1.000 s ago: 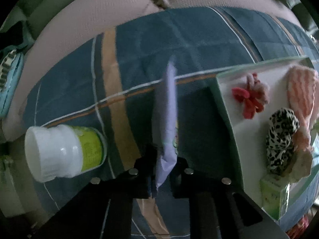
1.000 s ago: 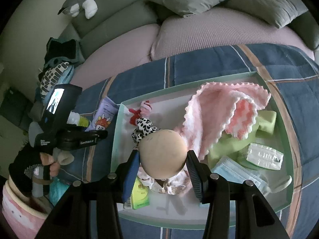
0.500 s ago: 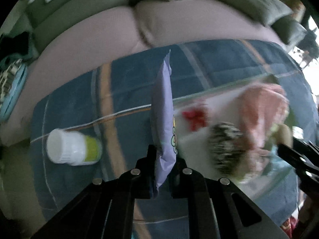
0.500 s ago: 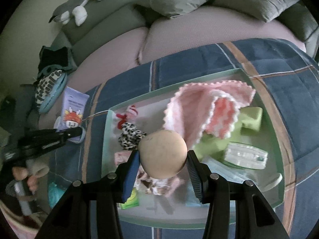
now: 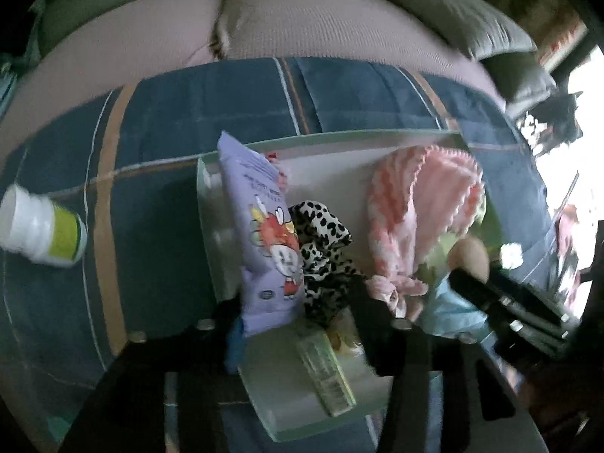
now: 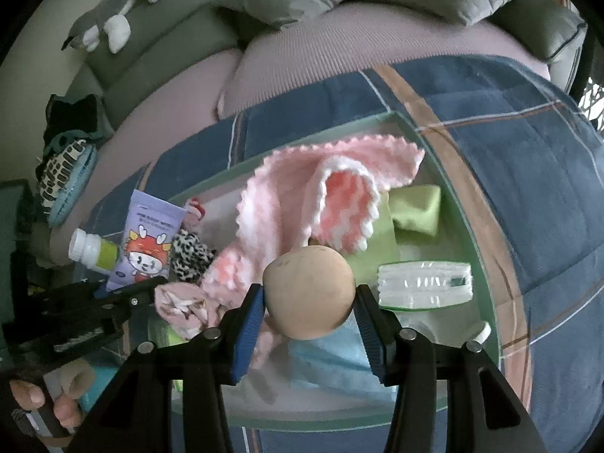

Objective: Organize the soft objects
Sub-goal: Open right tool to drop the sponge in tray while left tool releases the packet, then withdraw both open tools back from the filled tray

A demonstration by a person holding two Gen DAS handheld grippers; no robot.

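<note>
A purple pouch with a red cartoon figure [image 5: 264,234] [image 6: 149,241] stands tilted at the left end of the pale green tray [image 5: 321,137] [image 6: 472,226], against a leopard-print scrunchie [image 5: 321,249]. My left gripper [image 5: 302,309] is over that end with its jaws opening. The pouch's lower end lies between them by the left finger, and the pads do not press on it. My right gripper [image 6: 307,302] is shut on a beige ball [image 6: 309,296] above the tray's middle. A pink knitted cloth [image 6: 302,196] lies in the tray.
A white bottle with a green label [image 5: 37,234] lies on the blue plaid blanket left of the tray. Inside the tray are a green cloth [image 6: 415,207], a wrapped tissue pack [image 6: 424,283], a blue mask [image 6: 328,358] and a small green box [image 5: 324,370]. Sofa cushions rise behind.
My left gripper carried the purple pouch to the right, from over the blanket to the tray's left end, and its jaws have spread off the pouch. The right gripper keeps the ball.
</note>
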